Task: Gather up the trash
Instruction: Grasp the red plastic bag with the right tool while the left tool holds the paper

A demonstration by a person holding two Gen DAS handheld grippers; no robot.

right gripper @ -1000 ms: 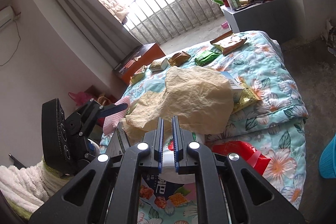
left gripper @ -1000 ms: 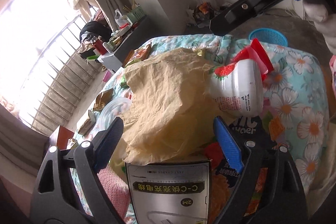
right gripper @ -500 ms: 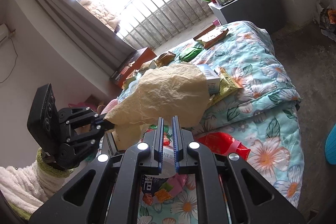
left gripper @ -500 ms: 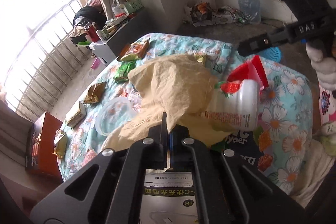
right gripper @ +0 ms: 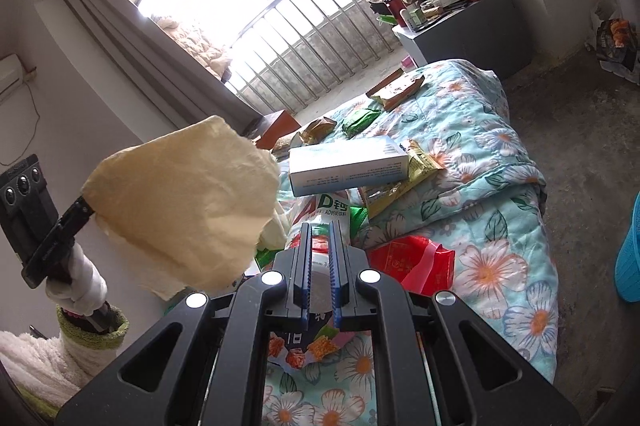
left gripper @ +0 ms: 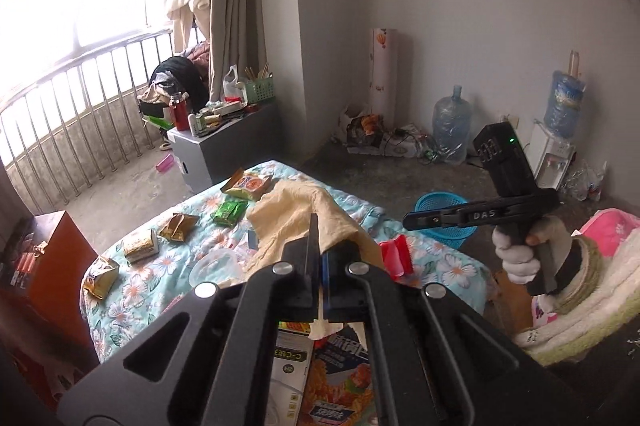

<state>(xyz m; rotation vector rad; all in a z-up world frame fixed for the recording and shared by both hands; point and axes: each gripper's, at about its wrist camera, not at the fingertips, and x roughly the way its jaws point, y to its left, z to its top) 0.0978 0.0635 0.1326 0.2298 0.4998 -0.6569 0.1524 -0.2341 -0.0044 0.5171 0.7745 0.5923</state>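
Note:
My left gripper is shut on a crumpled tan paper sheet and holds it lifted above the floral bed. The right wrist view shows the paper hanging from the left gripper at the left. My right gripper is shut with nothing between its fingers, above a white AD drink bottle. A red wrapper, a white box and several snack packets lie on the bed. The right gripper also shows in the left wrist view, over a blue basket.
A grey cabinet with clutter stands by the window railing. Water jugs and a dispenser stand along the far wall. An orange box sits left of the bed. A clear lid lies on the quilt.
My left gripper closed on the tan paper and lifted it off the bed, uncovering the white box and bottle. My right gripper stayed shut and drew back slightly.

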